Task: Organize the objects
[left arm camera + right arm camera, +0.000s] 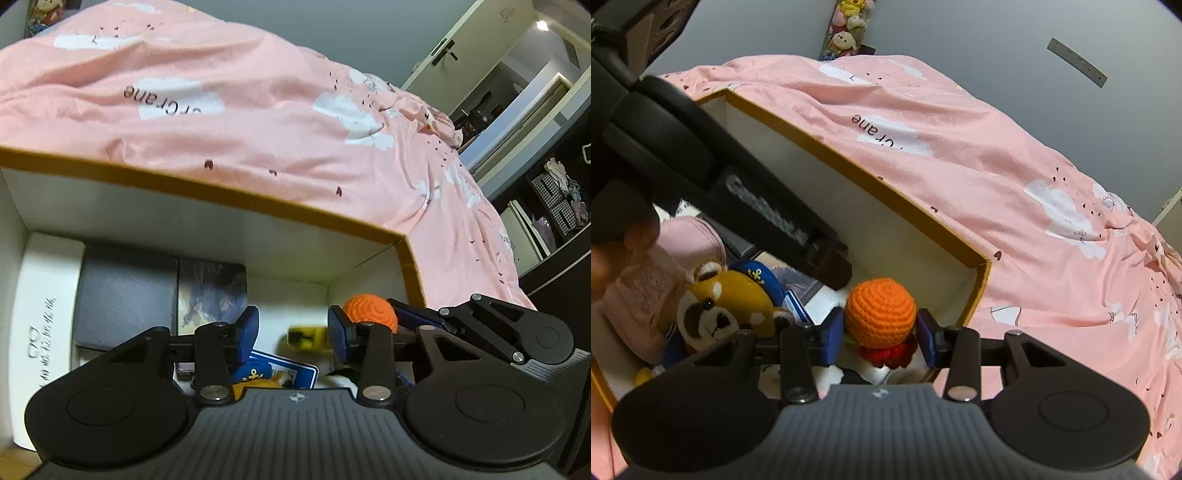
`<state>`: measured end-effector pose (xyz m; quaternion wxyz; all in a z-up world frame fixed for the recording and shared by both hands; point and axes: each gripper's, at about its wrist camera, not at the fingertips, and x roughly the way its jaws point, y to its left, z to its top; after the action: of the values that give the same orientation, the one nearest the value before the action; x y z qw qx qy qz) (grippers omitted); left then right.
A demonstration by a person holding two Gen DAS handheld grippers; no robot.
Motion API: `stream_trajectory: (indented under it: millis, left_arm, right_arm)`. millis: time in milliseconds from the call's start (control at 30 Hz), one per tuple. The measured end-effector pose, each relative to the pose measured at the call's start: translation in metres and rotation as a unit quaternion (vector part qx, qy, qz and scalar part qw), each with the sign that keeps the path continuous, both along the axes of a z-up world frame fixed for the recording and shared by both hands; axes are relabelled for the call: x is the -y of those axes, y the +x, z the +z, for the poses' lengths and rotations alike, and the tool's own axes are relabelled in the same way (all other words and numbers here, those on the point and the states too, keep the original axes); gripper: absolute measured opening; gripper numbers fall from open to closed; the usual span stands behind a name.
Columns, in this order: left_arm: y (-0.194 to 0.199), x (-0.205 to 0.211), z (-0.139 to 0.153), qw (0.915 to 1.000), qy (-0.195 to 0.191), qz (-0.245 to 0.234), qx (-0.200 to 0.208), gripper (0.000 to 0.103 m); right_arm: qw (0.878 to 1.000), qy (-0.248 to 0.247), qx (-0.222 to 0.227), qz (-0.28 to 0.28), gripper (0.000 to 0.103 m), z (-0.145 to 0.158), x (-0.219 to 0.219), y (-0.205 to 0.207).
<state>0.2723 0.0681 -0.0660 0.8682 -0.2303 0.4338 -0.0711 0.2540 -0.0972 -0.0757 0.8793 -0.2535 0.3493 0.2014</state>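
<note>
An open box (229,194) with an orange-brown rim and white walls lies on the bed. My right gripper (881,325) is shut on an orange crochet ball toy (881,308) with a red base, just above the box's near right corner. That toy (369,310) also shows in the left wrist view. My left gripper (292,328) hangs open over the middle of the box. A small, blurred yellow thing (306,338) lies below its fingers, not pressed by the pads. A bear plush (720,310) in a blue sailor cap rests in the box.
The box also holds a white carton (48,314), a grey case (125,295), a picture card (212,291) and a blue-edged card (291,369). A pink cloud-print quilt (240,103) surrounds it. A door (454,55) and dark shelves (554,192) stand to the right.
</note>
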Motion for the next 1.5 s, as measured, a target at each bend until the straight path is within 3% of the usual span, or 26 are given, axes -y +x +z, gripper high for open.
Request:
stream_trajectory:
  millis: [333, 567, 767, 867, 1033, 1200, 1400, 1500]
  left_arm:
    - [-0.03, -0.008, 0.03, 0.9995, 0.021, 0.011, 0.021, 0.046]
    - [-0.074, 0.001, 0.052, 0.9953, 0.085, 0.012, 0.044, 0.047]
    - [-0.119, 0.022, 0.076, 0.984, 0.153, 0.032, 0.086, 0.051]
    - [-0.146, 0.029, 0.091, 0.9739, 0.185, 0.051, 0.122, 0.062]
    - [-0.185, 0.035, 0.108, 0.9602, 0.209, 0.073, 0.171, 0.077]
    - [-0.212, 0.037, 0.111, 0.9521, 0.22, 0.092, 0.192, 0.088]
    - [-0.23, 0.043, 0.102, 0.9384, 0.276, 0.111, 0.177, 0.089]
    - [-0.239, 0.044, 0.095, 0.938, 0.281, 0.107, 0.172, 0.09]
  right_arm:
    - [0.999, 0.03, 0.035, -0.018, 0.044, 0.031, 0.01, -0.011]
    - [0.996, 0.077, 0.031, -0.036, 0.043, 0.051, 0.02, -0.035]
    - [0.989, 0.142, 0.022, -0.043, 0.044, 0.07, 0.016, -0.08]
    - [0.982, 0.181, 0.024, -0.047, 0.046, 0.081, 0.017, -0.107]
    - [0.97, 0.233, 0.029, -0.068, 0.055, 0.095, 0.024, -0.147]
    - [0.957, 0.266, 0.045, -0.103, 0.075, 0.097, 0.027, -0.179]
    - [0.948, 0.287, 0.064, -0.12, 0.091, 0.087, 0.021, -0.204]
    - [0.948, 0.286, 0.064, -0.123, 0.093, 0.08, 0.016, -0.21]
